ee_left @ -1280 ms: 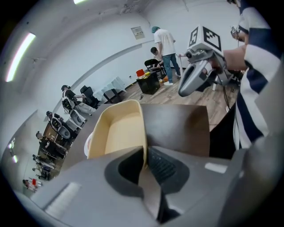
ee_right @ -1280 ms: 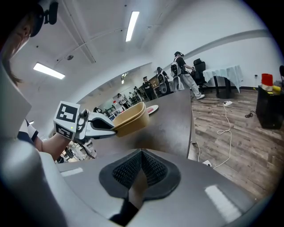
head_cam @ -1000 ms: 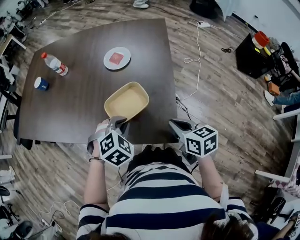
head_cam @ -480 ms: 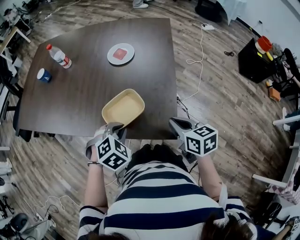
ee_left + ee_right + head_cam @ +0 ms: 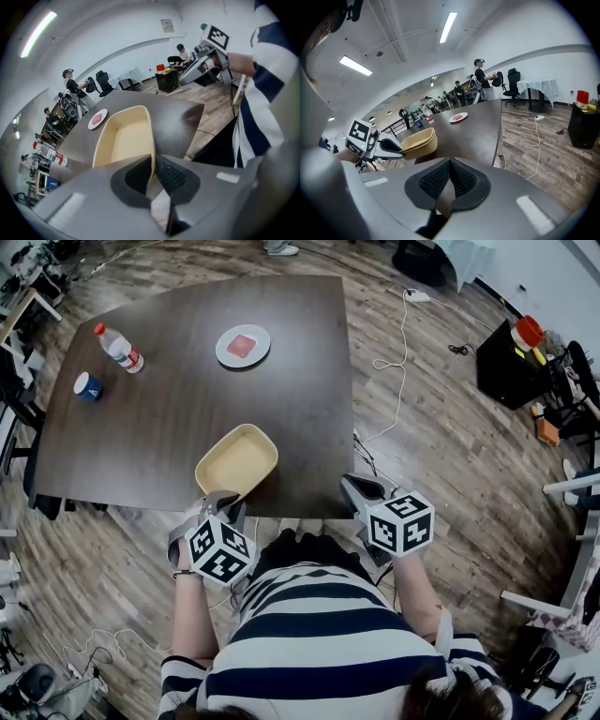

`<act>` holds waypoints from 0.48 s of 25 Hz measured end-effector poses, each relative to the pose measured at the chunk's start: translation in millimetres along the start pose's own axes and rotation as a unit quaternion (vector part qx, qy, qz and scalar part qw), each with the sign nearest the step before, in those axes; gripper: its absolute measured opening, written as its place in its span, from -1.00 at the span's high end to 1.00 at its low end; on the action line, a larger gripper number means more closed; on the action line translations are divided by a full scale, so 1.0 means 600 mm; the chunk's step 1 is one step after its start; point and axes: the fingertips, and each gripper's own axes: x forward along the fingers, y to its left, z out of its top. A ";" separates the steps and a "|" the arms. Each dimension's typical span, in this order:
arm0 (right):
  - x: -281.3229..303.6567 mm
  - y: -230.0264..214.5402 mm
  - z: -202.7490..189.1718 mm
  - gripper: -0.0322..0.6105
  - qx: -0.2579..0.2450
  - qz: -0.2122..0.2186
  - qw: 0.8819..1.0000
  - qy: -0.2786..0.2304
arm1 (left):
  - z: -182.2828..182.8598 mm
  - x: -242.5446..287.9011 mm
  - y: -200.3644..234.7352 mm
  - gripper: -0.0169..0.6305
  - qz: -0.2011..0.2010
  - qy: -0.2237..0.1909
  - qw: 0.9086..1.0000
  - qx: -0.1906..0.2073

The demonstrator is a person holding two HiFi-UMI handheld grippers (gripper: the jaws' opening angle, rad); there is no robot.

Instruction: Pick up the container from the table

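At the near edge of the table (image 5: 169,418), the tan container (image 5: 236,461) is being pinched by its rim in the left gripper (image 5: 223,496), the closed, empty right gripper (image 5: 352,486) being held aside; lifting seems next.

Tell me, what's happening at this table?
A person in a striped shirt holds a gripper in each hand. The left gripper has its jaws shut on the near rim of the beige container, which looks lifted just off the table. The right gripper is empty, jaws together, off to the side.
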 end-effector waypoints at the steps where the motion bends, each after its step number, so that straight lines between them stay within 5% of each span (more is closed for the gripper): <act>1: 0.000 -0.002 0.001 0.91 -0.003 -0.005 1.000 0.000 | -0.003 0.000 0.001 0.95 0.001 0.000 1.000 -0.006; 12: 0.005 -0.003 0.014 0.91 -0.002 -0.010 1.000 -0.010 | -0.009 0.007 -0.001 0.95 -0.003 -0.001 1.000 -0.021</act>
